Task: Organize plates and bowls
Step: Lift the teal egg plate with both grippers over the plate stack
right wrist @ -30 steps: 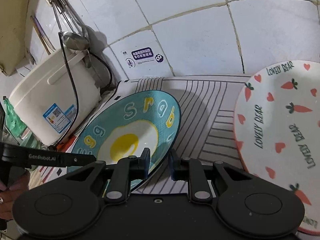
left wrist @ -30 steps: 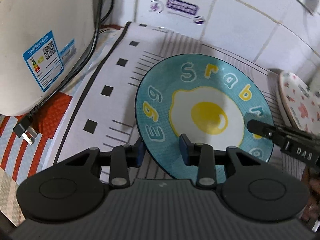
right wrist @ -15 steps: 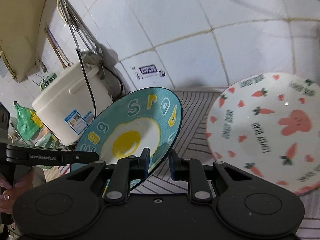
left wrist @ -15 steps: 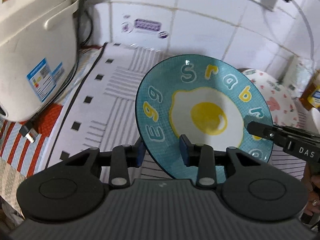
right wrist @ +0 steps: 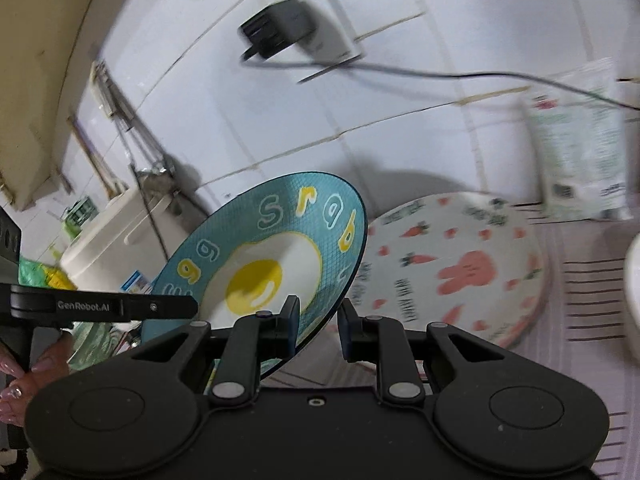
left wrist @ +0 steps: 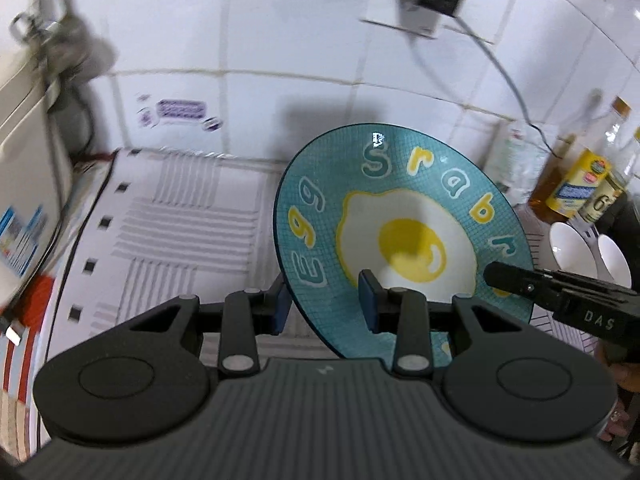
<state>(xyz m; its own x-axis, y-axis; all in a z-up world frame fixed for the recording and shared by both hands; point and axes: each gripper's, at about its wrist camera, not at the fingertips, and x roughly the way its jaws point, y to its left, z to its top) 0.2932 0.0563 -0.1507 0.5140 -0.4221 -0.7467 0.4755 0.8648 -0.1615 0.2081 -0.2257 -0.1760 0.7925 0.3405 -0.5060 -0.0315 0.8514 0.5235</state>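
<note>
The left tool (left wrist: pixel 322 306) is pinching the near-left rim of the teal egg plate (left wrist: pixel 400 236), holding it tilted above the striped mat (left wrist: pixel 168 216) on the counter. The right tool (right wrist: pixel 318 326) is clamping the plate's right rim, its pads straddling the edge. The carrot plate (right wrist: pixel 460 268) is lying just right of it.

Bottles (left wrist: pixel 576 184) and bowls (left wrist: pixel 568 244) crowding right side.

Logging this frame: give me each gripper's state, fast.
Left gripper: shut on the egg plate, gripping its rim.
Right gripper: shut on the egg plate, gripping the opposite rim.
</note>
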